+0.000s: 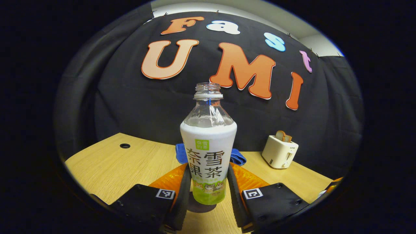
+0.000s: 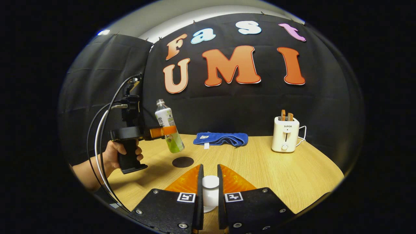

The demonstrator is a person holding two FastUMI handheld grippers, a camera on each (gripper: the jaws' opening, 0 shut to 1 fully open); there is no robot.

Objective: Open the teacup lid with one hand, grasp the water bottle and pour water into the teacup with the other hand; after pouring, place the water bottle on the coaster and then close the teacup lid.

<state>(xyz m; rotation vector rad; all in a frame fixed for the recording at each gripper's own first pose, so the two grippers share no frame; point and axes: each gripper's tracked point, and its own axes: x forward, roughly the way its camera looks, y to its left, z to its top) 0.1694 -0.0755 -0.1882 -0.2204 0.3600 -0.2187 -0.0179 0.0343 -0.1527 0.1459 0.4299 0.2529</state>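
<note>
Wooden table (image 2: 292, 175); right claw (image 2: 210, 191) hides the white lid's (image 2: 210, 182) lower part

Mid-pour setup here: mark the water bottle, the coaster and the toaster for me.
water bottle (image 1: 208, 159): left gripper view, on its label, between the left jaws.
coaster (image 2: 182, 162): right gripper view, centre of the dark disc on the table.
toaster (image 2: 285, 138): right gripper view, on its white front face.
</note>
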